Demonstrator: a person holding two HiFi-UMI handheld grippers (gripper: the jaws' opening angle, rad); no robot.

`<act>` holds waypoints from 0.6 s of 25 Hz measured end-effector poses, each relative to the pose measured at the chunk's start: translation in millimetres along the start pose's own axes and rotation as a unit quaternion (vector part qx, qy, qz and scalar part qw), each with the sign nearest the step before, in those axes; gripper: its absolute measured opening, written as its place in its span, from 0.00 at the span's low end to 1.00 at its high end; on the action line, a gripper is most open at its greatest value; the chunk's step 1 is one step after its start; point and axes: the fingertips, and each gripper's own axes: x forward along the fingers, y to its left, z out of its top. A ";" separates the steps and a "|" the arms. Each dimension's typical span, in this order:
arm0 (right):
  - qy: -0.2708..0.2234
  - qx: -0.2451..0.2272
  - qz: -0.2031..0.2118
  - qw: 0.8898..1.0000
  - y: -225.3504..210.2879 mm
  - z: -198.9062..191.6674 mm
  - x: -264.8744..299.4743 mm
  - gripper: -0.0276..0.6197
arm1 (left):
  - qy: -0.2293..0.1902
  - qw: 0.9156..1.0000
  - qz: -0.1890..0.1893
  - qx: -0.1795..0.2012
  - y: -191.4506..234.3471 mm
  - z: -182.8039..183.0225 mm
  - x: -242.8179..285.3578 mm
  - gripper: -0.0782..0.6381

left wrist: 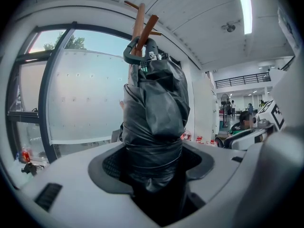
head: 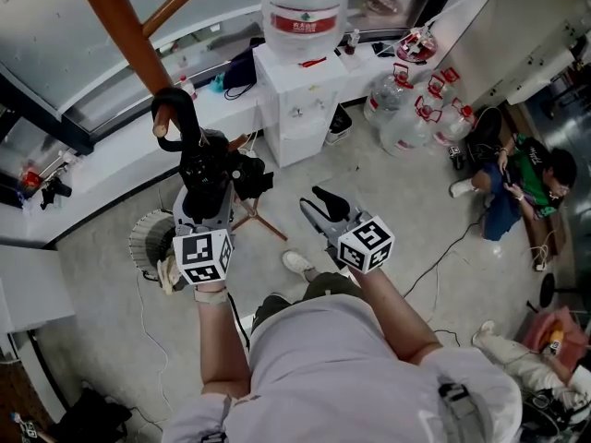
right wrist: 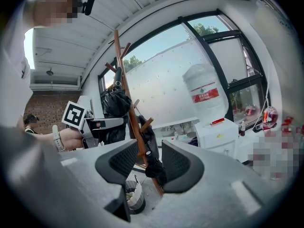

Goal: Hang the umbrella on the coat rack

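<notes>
Tall white box-shaped water dispenser (head: pixel 297 109) on pale grey concrete floor (head: pixel 397 210). Behind it, frosted windows in dark frames (left wrist: pixel 80 94) above a long white ledge (head: pixel 102 164). Just right of it, clustered clear red-capped water jugs (head: pixel 404 127). Overhead, white ribbed ceiling (left wrist: pixel 190 13) with bright strip light (left wrist: pixel 244 8).

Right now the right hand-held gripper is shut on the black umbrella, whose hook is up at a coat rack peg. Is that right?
Not quite: the left hand-held gripper is the one shut on the umbrella, as the left gripper view shows. The right hand-held gripper is open with nothing in its grip. The hook is indeed up at a coat rack peg.
</notes>
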 end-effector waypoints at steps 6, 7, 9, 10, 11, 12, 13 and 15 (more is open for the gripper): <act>0.004 0.004 -0.003 1.000 -6.0 -2.9 -2.1 0.29 | 0.001 1.000 0.012 0.008 6.0 0.1 12.8 0.51; 0.005 0.005 -0.003 1.000 -6.5 -3.6 -2.7 0.29 | 0.001 1.000 0.014 0.009 6.8 -0.1 14.7 0.51; 0.005 0.006 -0.003 1.000 -7.0 -5.0 -4.6 0.29 | 0.001 1.000 0.016 0.009 7.5 -0.1 17.9 0.51; 0.006 0.007 -0.004 1.000 -7.1 -5.6 -5.6 0.29 | 0.001 1.000 0.015 0.009 7.4 0.1 19.5 0.51; 0.006 0.008 -0.004 1.000 -7.5 -6.1 -6.7 0.29 | 0.001 1.000 0.015 0.009 7.1 0.5 21.1 0.51; 0.007 0.008 -0.005 1.000 -8.0 -6.6 -7.7 0.29 | 0.001 1.000 0.014 0.008 6.8 1.0 22.9 0.51; 0.008 0.009 -0.005 1.000 -8.5 -7.2 -8.7 0.29 | 0.001 1.000 0.015 0.007 6.6 1.5 24.5 0.51; 0.010 0.010 -0.005 1.000 -9.2 -8.4 -10.8 0.29 | 0.000 1.000 0.017 0.006 6.4 2.4 26.6 0.51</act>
